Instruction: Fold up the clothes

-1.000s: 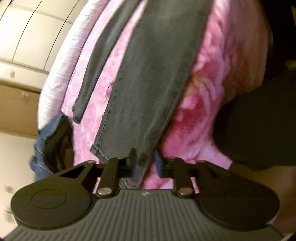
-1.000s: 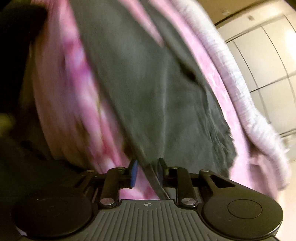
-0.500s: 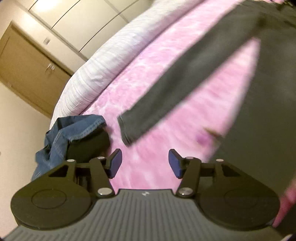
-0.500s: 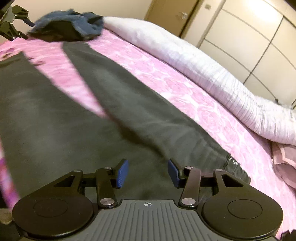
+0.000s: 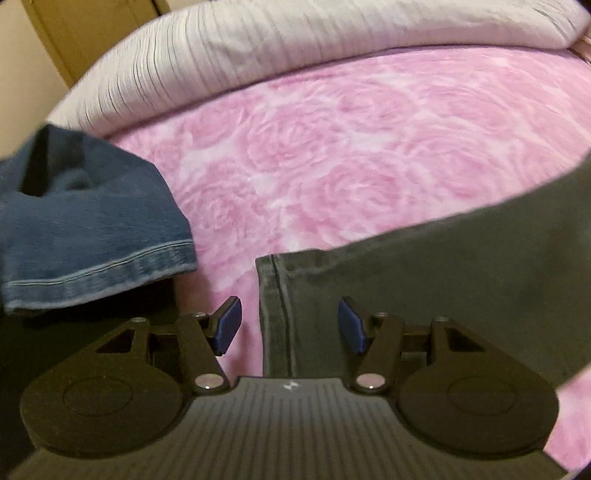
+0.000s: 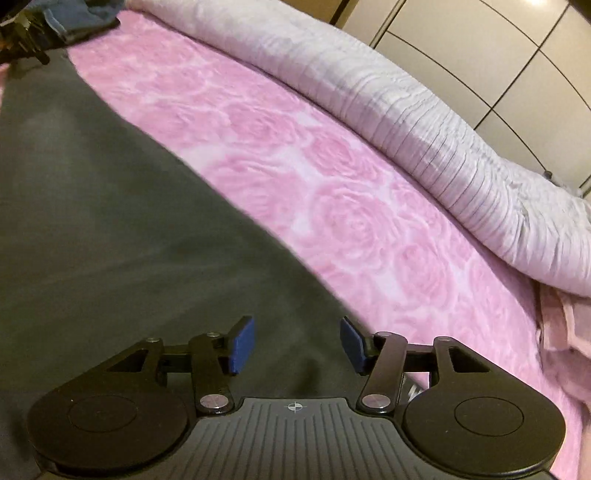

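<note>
Dark grey trousers (image 5: pixel 443 266) lie flat on a pink rose-patterned bedspread (image 5: pixel 351 147). In the left wrist view my left gripper (image 5: pixel 290 326) is open, its blue pads either side of the hem end of one trouser leg. In the right wrist view my right gripper (image 6: pixel 297 343) is open just above the wide grey part of the trousers (image 6: pixel 110 229), near their far edge, with nothing between the pads.
Blue jeans (image 5: pixel 85 229) lie bunched at the left, close to my left gripper; they also show far off in the right wrist view (image 6: pixel 77 16). A rolled white ribbed duvet (image 6: pixel 424 122) runs along the bed's far side. Cream wardrobe doors (image 6: pixel 517 55) stand behind.
Both grippers let go of the grey trousers and opened. The trousers now lie flat on the bed. Both grippers have dropped low over the cloth, the left one to the leg hem.
</note>
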A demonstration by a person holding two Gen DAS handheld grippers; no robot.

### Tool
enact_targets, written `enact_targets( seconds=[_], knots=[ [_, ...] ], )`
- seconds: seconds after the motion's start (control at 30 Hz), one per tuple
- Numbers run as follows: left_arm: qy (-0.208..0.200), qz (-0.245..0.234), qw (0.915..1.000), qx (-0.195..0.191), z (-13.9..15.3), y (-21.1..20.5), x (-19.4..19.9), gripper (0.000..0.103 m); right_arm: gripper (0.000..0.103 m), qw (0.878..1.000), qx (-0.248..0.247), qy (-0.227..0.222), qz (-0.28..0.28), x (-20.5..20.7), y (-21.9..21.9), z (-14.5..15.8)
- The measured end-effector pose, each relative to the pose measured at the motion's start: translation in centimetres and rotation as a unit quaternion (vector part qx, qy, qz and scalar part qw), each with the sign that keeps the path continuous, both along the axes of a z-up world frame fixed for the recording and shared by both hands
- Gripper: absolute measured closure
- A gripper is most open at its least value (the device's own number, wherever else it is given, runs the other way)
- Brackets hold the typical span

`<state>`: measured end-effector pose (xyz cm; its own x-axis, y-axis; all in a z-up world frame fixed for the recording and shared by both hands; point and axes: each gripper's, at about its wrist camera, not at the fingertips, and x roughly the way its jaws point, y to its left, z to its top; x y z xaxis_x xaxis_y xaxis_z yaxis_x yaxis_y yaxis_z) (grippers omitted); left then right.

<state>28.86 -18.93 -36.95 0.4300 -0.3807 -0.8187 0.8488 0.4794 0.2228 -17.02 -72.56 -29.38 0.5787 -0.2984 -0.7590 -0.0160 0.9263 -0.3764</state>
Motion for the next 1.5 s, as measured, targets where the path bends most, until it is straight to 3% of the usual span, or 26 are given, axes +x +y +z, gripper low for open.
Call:
enact_targets(
  seconds=[0.1,0.2,0.23,0.27,0.37,0.43,0.47,0.6,0.67,0.7,0.77,0.83,0.93,1.0,1.17,1.3,1.43,1.5],
  knots=[
    [0.011,-0.011,0.9999,0.002,-0.4,-0.4,0.0,0.056,0.047,1.0,0.027,0.011,-0.007,1.1,-2.2,-0.5],
    [0.021,-0.022,0.9995,0.003,-0.7,-0.8,-0.1,0.072,0.047,0.998,0.054,0.022,-0.015,2.1,-4.4,-0.9],
    [0.019,-0.034,0.9992,0.002,-0.7,-0.8,-0.4,0.093,0.047,0.998,0.063,0.026,-0.017,2.5,-5.1,-1.1],
    [0.014,-0.048,0.9987,0.001,-0.5,-0.8,-1.0,0.092,0.047,0.997,0.071,0.029,-0.02,2.9,-5.8,-1.2],
    [-0.055,-0.059,0.9961,-0.034,1.0,0.0,-2.5,0.092,0.102,0.994,0.098,0.04,-0.027,3.9,-8.0,-1.7],
    [-0.071,-0.039,0.9941,-0.073,1.8,0.7,-2.3,0.092,0.103,0.997,0.065,0.031,-0.04,4.4,-8.5,-1.6],
    [-0.072,-0.035,0.9944,-0.068,1.4,0.4,-2.3,0.092,0.103,0.997,0.055,0.022,-0.053,4.5,-8.8,-1.5],
    [-0.107,-0.058,0.9925,0.006,-1.2,-1.8,-3.4,0.091,0.103,0.996,0.051,0.008,-0.073,4.4,-7.6,-2.2],
    [-0.109,-0.048,0.9927,0.019,-1.6,-2.2,-3.5,0.086,0.103,0.995,0.055,-0.01,-0.08,3.3,-6.2,-1.4],
    [-0.114,-0.039,0.9924,0.024,-1.4,-2.1,-3.6,0.084,0.1,0.994,0.066,-0.021,-0.085,2.4,-5.4,-0.6],
    [-0.118,-0.028,0.9924,0.022,-0.6,-1.5,-4.3,0.079,0.083,0.988,0.104,-0.054,-0.098,0.1,-3.6,1.3],
    [-0.126,-0.026,0.9916,0.017,0.6,-0.4,-5.7,0.068,0.068,0.974,0.188,-0.079,-0.103,-2.9,-1.7,3.0],
    [-0.153,-0.034,0.9877,0.003,2.8,1.4,-9.1,0.068,0.065,0.963,0.247,-0.082,-0.073,-7.4,3.2,4.2],
    [-0.157,-0.048,0.9863,-0.015,4.2,2.3,-11.7,0.068,0.065,0.963,0.252,-0.077,-0.054,-10.0,6.5,4.0],
    [-0.117,-0.113,0.9846,-0.064,5.5,4.1,-20.9,0.064,0.058,0.968,0.233,-0.065,-0.06,-13.9,11.2,0.9],
    [-0.107,-0.18,0.9743,-0.082,5.5,4.8,-29.1,0.054,0.053,0.944,0.284,-0.133,-0.106,-18.1,11.0,2.7],
    [-0.091,-0.238,0.9624,-0.094,4.7,4.3,-36.2,0.048,0.047,0.946,0.249,-0.148,-0.147,-22.8,7.8,4.3],
    [-0.079,-0.257,0.958,-0.1,4.2,3.3,-39.1,0.047,0.046,0.935,0.253,-0.166,-0.186,-25.0,4.4,4.7]
  ],
)
